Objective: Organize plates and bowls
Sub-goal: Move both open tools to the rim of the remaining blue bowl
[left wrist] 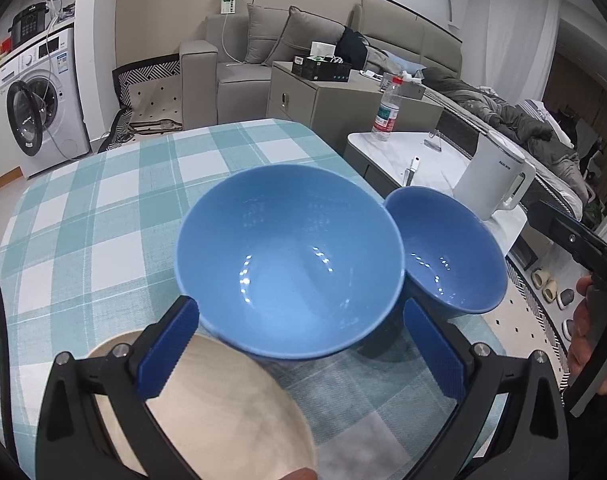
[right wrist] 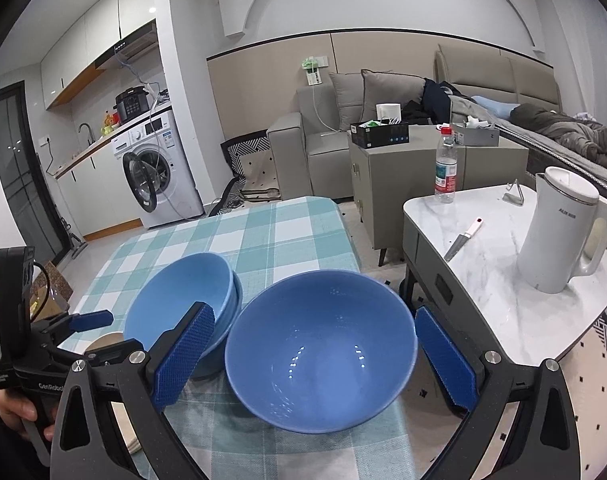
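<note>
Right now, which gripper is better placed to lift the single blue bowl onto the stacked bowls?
Right gripper: its open fingers flank the single blue bowl; the left gripper faces the stacked bowls.

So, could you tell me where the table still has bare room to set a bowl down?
The checked cloth beyond the bowls, toward the washing machine, is bare. The near edge is crowded: light blue bowl, darker bowl and beige plate.

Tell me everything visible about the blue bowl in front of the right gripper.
The blue bowl is a deep, round, glossy piece, ceramic by its look, plain mid-blue inside and out, empty, with small light reflections in its well. It sits upright on the checked tablecloth near the table's right edge, close beside the stacked blue bowls. The right gripper is open, its blue pads flanking the bowl; contact cannot be told.
</note>
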{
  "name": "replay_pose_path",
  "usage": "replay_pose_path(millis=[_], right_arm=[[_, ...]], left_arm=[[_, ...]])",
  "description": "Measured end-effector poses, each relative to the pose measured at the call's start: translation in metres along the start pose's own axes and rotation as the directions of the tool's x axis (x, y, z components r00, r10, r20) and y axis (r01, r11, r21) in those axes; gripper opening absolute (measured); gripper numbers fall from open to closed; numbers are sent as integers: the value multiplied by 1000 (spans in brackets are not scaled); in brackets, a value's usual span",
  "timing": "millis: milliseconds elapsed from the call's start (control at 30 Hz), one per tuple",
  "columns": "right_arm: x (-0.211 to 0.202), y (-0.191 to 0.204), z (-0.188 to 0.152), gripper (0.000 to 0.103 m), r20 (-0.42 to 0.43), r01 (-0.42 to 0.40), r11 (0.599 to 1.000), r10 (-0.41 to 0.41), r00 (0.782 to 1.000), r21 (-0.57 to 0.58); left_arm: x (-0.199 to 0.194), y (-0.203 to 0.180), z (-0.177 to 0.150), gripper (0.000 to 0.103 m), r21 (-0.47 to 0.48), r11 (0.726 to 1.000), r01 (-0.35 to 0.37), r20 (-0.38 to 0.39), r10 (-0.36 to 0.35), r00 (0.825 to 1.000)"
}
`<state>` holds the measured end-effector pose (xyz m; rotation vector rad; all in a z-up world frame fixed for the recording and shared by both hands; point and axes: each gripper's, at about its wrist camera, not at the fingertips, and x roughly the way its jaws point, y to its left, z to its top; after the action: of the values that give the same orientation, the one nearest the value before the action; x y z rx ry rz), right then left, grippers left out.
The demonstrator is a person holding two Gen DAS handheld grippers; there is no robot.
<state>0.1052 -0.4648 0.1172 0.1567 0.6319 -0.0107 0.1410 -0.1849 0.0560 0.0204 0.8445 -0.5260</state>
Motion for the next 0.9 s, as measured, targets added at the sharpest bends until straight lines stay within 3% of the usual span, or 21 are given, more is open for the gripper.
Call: replay_pose_path(millis=[467, 667, 900], right_arm=[[6, -12, -2, 102, -19, -16, 1000, 17, 1000, 23], [7, -19, -3, 102, -16, -15, 999, 16, 1000, 42], [2, -25, -5, 102, 5, -26, 998, 26, 1000, 51]], left_arm=[[3, -42, -2, 100, 62, 995, 76, -7, -76, 997], [-2, -60, -2, 86, 111, 986, 123, 1, -124, 992], [7, -72, 0, 61, 102, 975, 197, -53, -193, 980]])
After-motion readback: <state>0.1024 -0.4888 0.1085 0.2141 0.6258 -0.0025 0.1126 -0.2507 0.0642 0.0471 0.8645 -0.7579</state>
